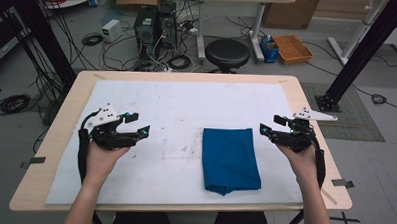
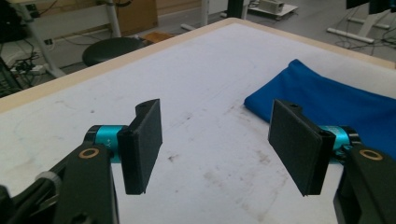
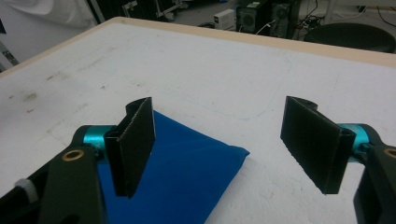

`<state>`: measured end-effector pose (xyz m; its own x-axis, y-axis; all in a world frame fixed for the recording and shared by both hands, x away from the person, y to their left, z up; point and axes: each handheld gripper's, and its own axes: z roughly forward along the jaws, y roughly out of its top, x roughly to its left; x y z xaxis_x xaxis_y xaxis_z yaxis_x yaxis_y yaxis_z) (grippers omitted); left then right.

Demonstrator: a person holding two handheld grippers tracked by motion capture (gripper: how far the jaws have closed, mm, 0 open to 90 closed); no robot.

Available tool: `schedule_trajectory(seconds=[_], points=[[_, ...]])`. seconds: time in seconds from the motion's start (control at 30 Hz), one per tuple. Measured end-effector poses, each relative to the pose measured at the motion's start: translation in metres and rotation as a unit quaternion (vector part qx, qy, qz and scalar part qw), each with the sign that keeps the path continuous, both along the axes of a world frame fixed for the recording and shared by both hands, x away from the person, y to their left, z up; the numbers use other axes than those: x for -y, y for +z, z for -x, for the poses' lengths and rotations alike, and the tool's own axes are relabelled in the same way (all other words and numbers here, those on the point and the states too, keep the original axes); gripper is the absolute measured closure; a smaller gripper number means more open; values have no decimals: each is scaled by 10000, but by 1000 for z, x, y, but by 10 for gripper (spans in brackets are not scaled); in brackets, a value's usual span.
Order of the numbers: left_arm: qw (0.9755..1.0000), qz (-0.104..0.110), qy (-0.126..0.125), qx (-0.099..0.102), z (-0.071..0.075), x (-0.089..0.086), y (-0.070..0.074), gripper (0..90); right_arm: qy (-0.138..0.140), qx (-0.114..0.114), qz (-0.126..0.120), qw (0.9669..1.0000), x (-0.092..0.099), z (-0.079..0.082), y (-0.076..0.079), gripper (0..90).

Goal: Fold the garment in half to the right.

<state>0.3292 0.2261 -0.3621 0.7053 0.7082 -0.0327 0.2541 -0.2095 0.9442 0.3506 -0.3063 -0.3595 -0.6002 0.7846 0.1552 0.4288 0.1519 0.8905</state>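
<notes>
A folded blue cloth lies flat on the white mat, right of centre and toward the near edge. My left gripper hovers open over the mat well to the cloth's left, nothing between its jaws. In the left gripper view the gripper points at bare mat with the blue cloth off to the right. My right gripper is open just right of the cloth's far right corner. In the right gripper view the gripper faces that corner of the blue cloth.
The mat covers most of a wooden table. A black stool stands just beyond the far edge. Computer towers, cables, a cardboard box and an orange tray sit on the floor behind. Black frame posts rise at both sides.
</notes>
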Motion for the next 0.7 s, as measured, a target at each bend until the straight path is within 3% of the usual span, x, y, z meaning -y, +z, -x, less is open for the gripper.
schedule_trajectory(seconds=[0.17, 0.37, 0.7], points=[[10000, 40, 49, -49, 0, -3, -4, 331, -76, 67, -36, 9999, 10, 4, 0, 225], [10000, -14, -84, -13, 1, 6, -5, 331, -93, 114, 8, 9999, 12, 5, 1, 222], [10000, -45, -60, -23, 4, 5, -5, 316, 6, 7, 63, 10000, 8, 3, -2, 220]])
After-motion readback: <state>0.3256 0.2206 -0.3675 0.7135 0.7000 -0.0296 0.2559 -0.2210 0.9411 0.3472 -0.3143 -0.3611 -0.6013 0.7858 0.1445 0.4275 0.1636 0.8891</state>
